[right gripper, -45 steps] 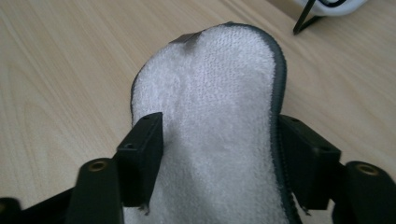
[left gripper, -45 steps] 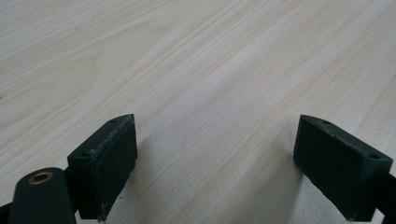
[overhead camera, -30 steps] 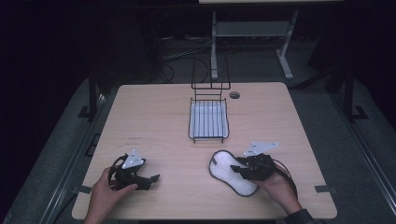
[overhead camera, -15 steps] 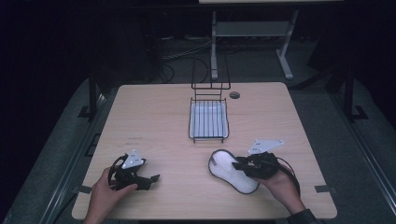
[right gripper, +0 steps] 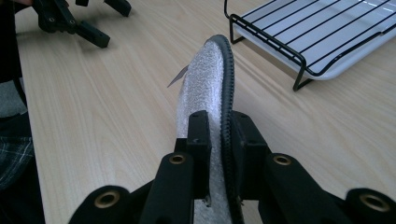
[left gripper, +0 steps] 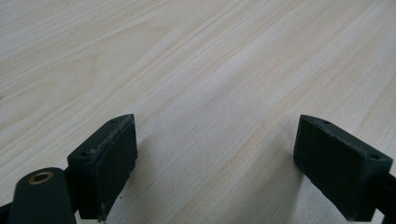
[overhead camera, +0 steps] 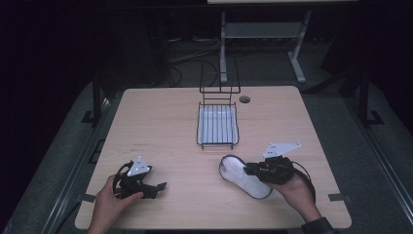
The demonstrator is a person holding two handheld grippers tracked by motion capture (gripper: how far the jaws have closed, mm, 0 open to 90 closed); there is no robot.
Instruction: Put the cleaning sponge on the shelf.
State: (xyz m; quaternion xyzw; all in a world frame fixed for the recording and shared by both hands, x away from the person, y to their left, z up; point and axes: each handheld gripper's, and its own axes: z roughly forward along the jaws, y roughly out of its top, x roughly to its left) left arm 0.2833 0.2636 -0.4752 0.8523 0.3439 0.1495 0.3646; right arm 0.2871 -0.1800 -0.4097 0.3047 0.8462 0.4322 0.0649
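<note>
White fleecy insole with a dark stitched rim (overhead camera: pixel 242 176) lies at the lower centre-right of the high view, on the pale wooden table (overhead camera: pixel 165 126). The right gripper (right gripper: pixel 218 135) has just been closing and now pinches the insole's edge between its pads. Above it sits a black wire rack over a white tray (overhead camera: pixel 217 125). At lower left, the left gripper (left gripper: pixel 215 154) rests with jaws spread, grasping nothing.

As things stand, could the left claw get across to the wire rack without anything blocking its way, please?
Probably yes. The left claw sits open and empty at the table's near left, and bare tabletop lies between it and the wire rack. The slipper in the right claw lies off to the side.
</note>
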